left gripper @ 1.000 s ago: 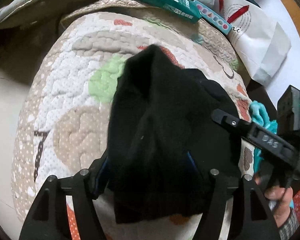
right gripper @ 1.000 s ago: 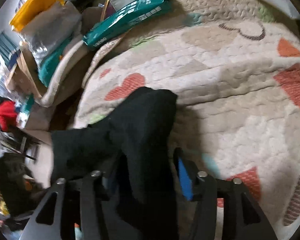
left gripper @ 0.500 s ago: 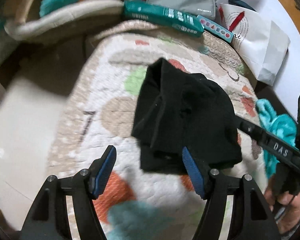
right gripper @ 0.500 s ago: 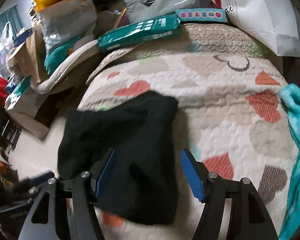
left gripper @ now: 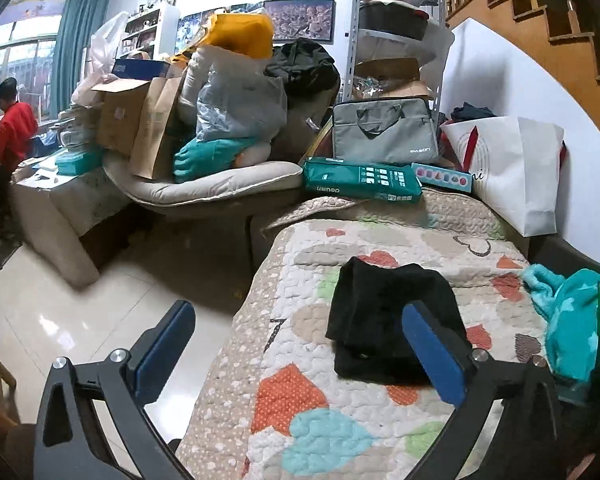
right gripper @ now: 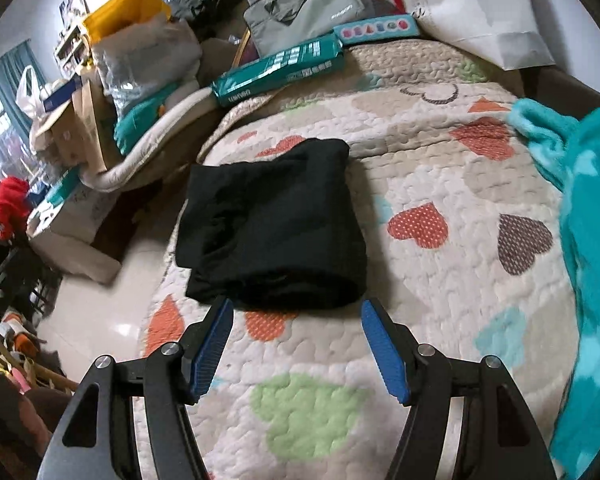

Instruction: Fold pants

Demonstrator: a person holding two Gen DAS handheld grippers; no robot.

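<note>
The black pants (right gripper: 276, 220) lie folded in a compact bundle on the heart-patterned quilt (right gripper: 440, 184); they also show in the left wrist view (left gripper: 384, 312). My right gripper (right gripper: 296, 316) is open and empty, just in front of the bundle's near edge. My left gripper (left gripper: 296, 320) is open and empty, raised and pulled back to the left of the bundle, its right finger (left gripper: 432, 356) overlapping the pants in view.
A teal fleece garment (right gripper: 588, 208) lies at the quilt's right side. A teal box (left gripper: 360, 180), grey bag (left gripper: 384, 132) and white paper bag (left gripper: 516, 168) sit at the far end. The quilt's left edge drops to tiled floor (left gripper: 80, 304). A cluttered sofa stands beyond.
Both grippers have let go of the pants and pulled back and up. The pants now lie folded on the quilt. The left view has tilted up to show the room.
</note>
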